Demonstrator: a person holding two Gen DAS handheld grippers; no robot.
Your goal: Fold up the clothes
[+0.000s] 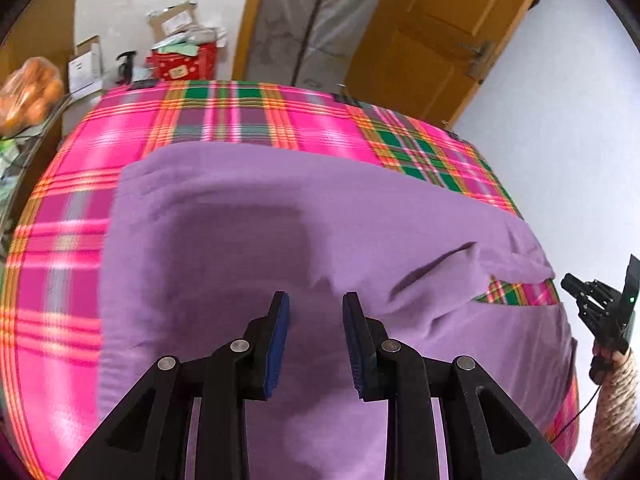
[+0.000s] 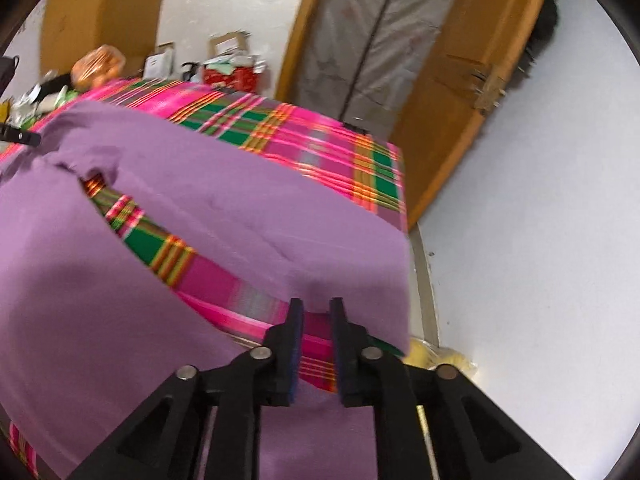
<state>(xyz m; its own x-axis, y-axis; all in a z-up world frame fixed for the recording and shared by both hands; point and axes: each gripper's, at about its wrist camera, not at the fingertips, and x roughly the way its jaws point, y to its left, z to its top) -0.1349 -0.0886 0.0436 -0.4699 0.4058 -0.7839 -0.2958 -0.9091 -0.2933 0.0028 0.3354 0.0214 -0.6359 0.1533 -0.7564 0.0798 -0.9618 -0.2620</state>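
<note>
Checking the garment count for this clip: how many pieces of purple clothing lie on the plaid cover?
1. One purple garment lies spread over the plaid cover, folded so a strip of plaid shows through near its right edge. Anything beneath it would be hidden.

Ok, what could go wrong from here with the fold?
1. The garment overhangs the table's right edge beside the right gripper; a tug might slide it off the plaid cloth.
2. The left gripper is open above the fabric with nothing between the pads; closing here could bunch the middle rather than an edge.
3. Ridges near the gap may get folded in.
</note>
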